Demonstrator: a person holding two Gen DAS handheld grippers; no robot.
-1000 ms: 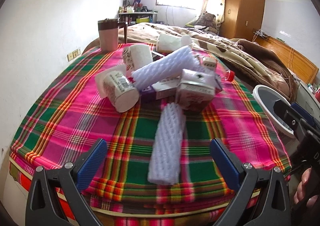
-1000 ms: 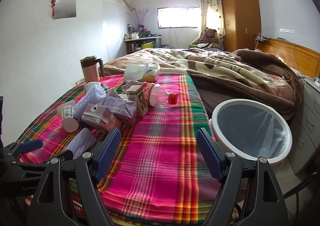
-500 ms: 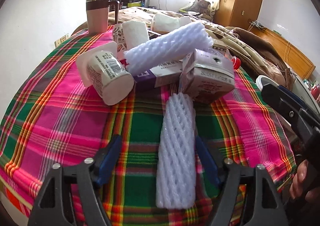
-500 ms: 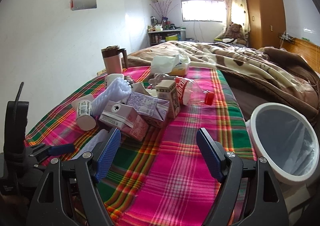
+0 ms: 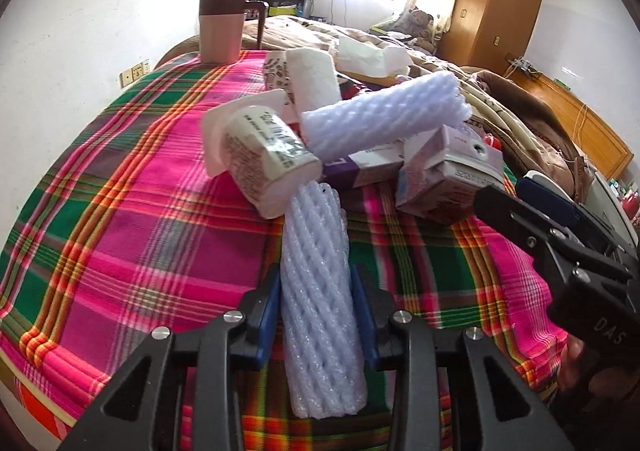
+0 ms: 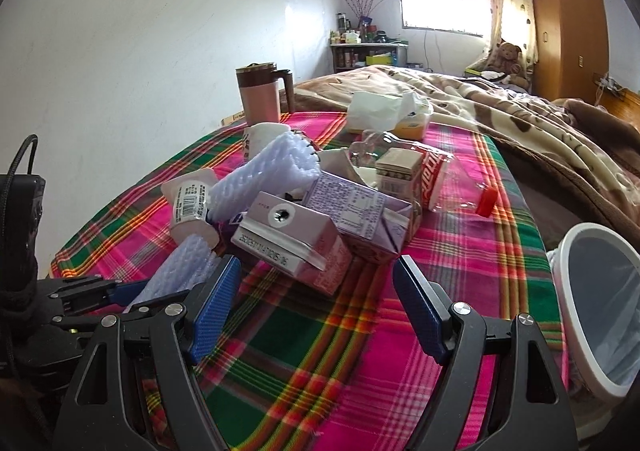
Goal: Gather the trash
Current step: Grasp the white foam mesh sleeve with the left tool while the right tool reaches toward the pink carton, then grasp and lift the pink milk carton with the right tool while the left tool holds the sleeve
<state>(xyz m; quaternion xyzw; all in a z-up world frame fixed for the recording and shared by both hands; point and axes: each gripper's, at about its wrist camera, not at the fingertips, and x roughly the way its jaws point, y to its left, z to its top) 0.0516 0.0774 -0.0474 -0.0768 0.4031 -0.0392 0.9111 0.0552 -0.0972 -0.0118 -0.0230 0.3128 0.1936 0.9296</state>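
Foam netting, rolled into a white tube (image 5: 320, 291), is seen lying on the plaid blanket (image 5: 120, 251) of the bed, near the front edge. Its long axis runs away from the left camera, the far end pointing toward the heap of trash and the near end toward the tool. The left tool (image 5: 316, 315) is closing around this foam tube: the 2 blue pads are set against its flanks, 1 on each side, and the tube is caught between them about halfway along its length.

Just beyond the far end, a paper cup (image 5: 268, 155) is laid on its side with its base turned toward the camera, touching or nearly touching the tube's tip. A 2nd foam tube (image 5: 384, 119) is propped across the heap, its long axis slanting up to the right. Under it, 2 pale purple drink cartons (image 6: 296, 239) are tipped over, and a crushed clear bottle (image 6: 444, 179) with a red cap is lying behind them. A pink mug (image 5: 222, 29) with a brown lid is stood upright at the far edge of the blanket.

The right tool (image 6: 316, 311) is held over bare blanket with its pads spread wide and nothing between them. A white-rimmed bin (image 6: 600, 315) lined with a bag is seen beside the bed at the right.
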